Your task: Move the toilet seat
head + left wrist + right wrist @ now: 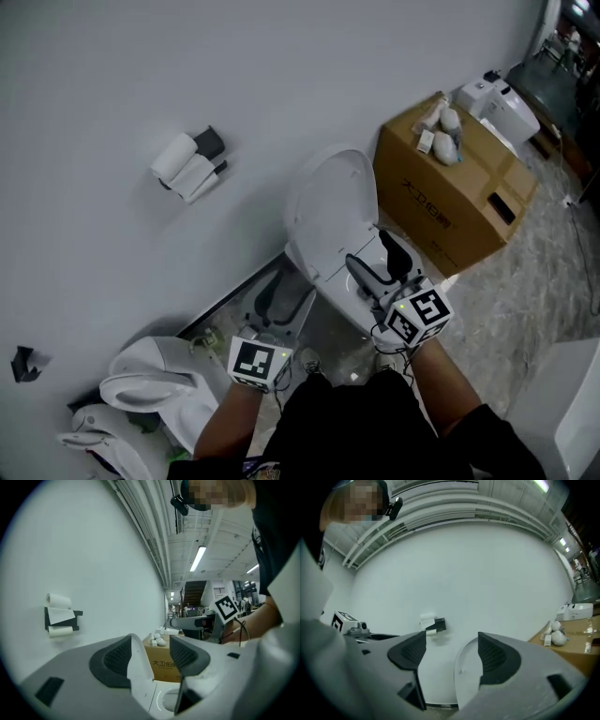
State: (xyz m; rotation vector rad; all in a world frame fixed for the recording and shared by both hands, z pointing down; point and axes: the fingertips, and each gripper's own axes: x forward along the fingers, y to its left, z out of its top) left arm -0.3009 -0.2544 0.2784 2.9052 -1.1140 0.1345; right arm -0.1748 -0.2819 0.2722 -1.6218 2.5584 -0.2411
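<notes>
Toilet seat is standing raised against the wall; stiff, smooth, light plastic, likely hinging freely, best taken at its free rim. Left gripper and right gripper are hovering spread, pinching nothing

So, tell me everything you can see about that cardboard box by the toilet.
The cardboard box is plain brown, with dark printed characters on its long side and a dark hand slot in its end. It stands closed and upright on the marbled floor, close to the white wall, just right of the toilet in the head view. A few small whitish items lie on top.
</notes>
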